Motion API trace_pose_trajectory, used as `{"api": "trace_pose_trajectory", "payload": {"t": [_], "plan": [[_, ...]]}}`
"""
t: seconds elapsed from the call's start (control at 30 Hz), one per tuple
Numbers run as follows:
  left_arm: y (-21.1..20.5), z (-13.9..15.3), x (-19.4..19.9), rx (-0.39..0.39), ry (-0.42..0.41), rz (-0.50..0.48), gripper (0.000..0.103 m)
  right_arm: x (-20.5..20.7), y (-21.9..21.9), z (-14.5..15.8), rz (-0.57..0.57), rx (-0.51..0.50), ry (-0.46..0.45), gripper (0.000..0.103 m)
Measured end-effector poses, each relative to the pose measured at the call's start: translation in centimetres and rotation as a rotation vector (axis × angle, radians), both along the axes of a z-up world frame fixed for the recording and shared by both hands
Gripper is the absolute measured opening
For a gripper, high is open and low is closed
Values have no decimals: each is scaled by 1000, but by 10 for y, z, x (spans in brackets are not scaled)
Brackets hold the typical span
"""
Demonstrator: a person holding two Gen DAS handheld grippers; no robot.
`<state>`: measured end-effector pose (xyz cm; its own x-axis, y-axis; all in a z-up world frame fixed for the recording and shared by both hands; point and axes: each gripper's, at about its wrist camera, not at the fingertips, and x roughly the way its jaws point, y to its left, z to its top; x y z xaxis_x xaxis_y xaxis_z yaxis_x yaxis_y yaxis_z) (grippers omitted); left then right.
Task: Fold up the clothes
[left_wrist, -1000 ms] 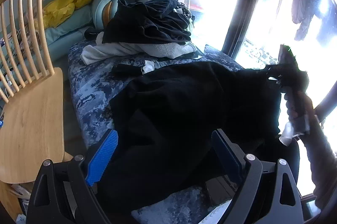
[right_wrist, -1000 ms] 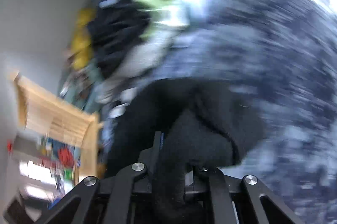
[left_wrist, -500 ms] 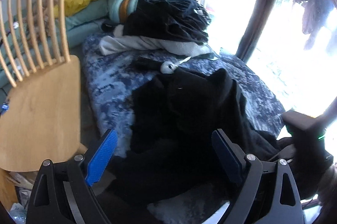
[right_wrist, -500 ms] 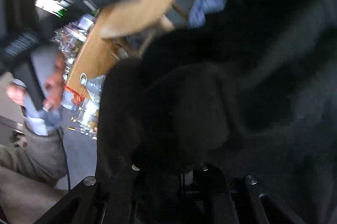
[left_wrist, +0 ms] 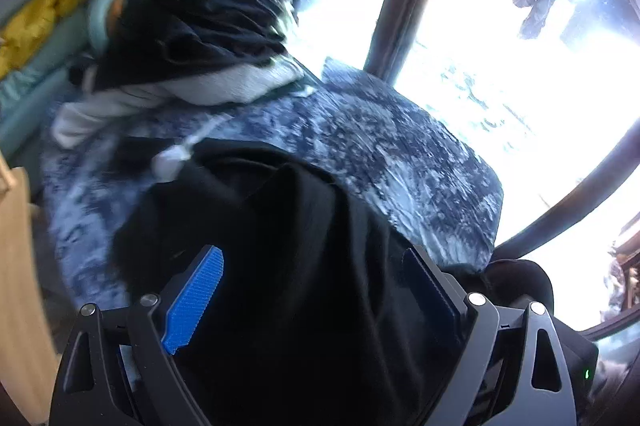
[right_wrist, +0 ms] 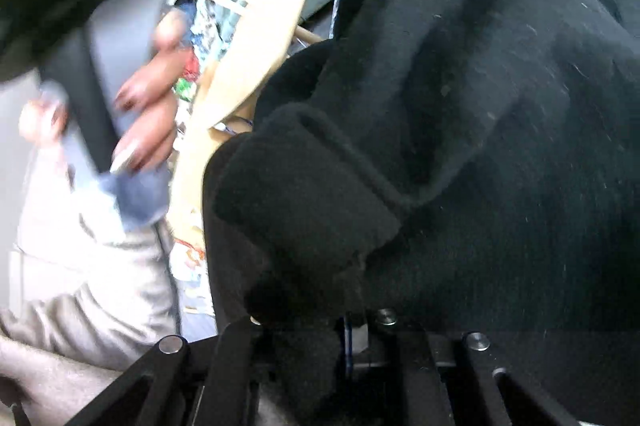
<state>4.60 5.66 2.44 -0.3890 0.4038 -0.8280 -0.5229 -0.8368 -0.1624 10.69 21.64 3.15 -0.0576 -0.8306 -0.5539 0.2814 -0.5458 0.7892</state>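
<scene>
Black garment (left_wrist: 304, 266) heaped between my left gripper (left_wrist: 316, 290) (jaws apart), my right gripper (right_wrist: 352, 330) clamped on its cuff; clothes pile (left_wrist: 192, 41) beyond, wooden chair (right_wrist: 256, 41) alongside.

Daylight blows out the window (left_wrist: 500, 73). The black garment (right_wrist: 480, 145) loses detail. Motion blur smears both fisheye views, edges curved.

Black garment (right_wrist: 460, 105): matt fleece-like cloth, lint-flecked. Left gripper (left_wrist: 316, 302): matt black plastic, ribbed blue pad, bright metal screws. Cushion (left_wrist: 360, 145): mottled blue plush cloth. Chair (right_wrist: 256, 37): smooth pale wood.
</scene>
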Motion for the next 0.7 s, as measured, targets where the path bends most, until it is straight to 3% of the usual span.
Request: {"api": "trace_pose_trajectory", "payload": {"t": [0.07, 0.1, 0.13, 0.17, 0.2, 0.27, 0.5, 0.57, 0.7], "plan": [[12, -9, -11, -13, -34, -11, 93, 5, 6, 1, -8, -20, 7, 11], [15, -13, -14, -16, -50, -9, 81, 6, 8, 3, -6, -25, 10, 11], [15, -15, -17, -10, -70, 1, 41, 6, 11, 5, -11, -23, 17, 11], [14, -17, -20, -3, -89, 12, 19, 6, 13, 7, -16, -21, 23, 11], [13, -19, -23, 5, -109, 22, 5, 6, 16, 9, -24, -16, 31, 10], [-1, -12, -30, 92, -136, 59, 5, 7, 26, 17, -56, 14, 56, 10], [-71, 84, -27, 251, 49, 207, 5, -9, 89, 64, -281, 171, 162, 10], [-91, 113, -26, 290, 99, 248, 5, -19, 107, 86, -359, 205, 209, 9], [-115, 171, 7, 322, 246, 263, 5, -39, 116, 154, -449, 236, 385, 9]]}}
